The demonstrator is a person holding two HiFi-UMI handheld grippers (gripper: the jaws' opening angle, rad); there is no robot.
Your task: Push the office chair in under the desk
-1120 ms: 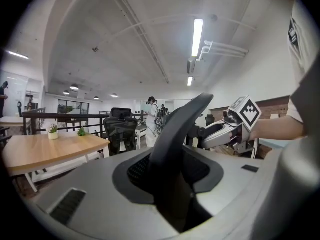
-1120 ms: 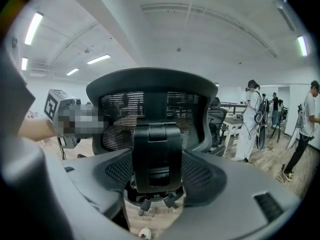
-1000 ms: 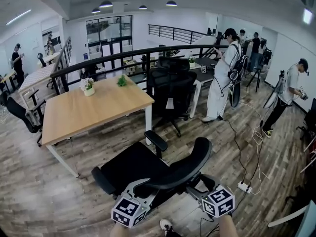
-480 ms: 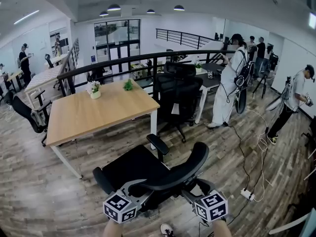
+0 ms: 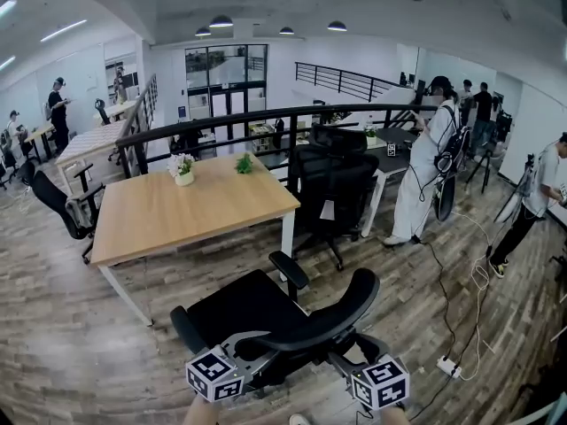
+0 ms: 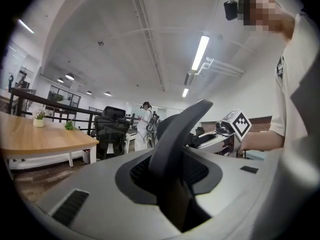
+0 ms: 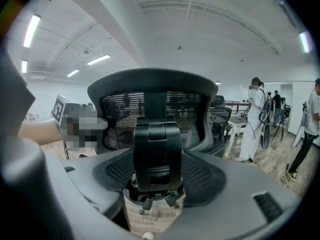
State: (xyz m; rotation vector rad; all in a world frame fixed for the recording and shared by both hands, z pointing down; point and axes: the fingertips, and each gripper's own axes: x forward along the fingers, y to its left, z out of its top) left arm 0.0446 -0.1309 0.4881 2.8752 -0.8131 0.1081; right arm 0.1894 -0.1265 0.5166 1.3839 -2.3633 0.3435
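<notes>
The black mesh office chair (image 5: 252, 304) stands with its seat facing the wooden desk (image 5: 177, 211), just off the desk's near right corner. Its curved backrest (image 5: 332, 308) is nearest me. My left gripper (image 5: 254, 343) is at the backrest's left side. In the left gripper view the backrest edge (image 6: 175, 134) fills the gap of my left gripper (image 6: 172, 186), whose jaws are closing on it. My right gripper (image 5: 341, 355) is low behind the backrest. In the right gripper view the rear support bracket (image 7: 156, 154) sits between the jaws of my right gripper (image 7: 155, 186); contact is unclear.
A second black chair (image 5: 335, 184) stands past the desk's right end, and another chair (image 5: 58, 206) at its left. Small plants (image 5: 183, 168) sit on the desk. A person in white (image 5: 425, 175) stands at the right. Cables and a power strip (image 5: 447, 367) lie on the floor there.
The desk and room have slid rightward and a little nearer in the head view. Both grippers have stayed at the chair's back, and the chair has kept its place between them.
</notes>
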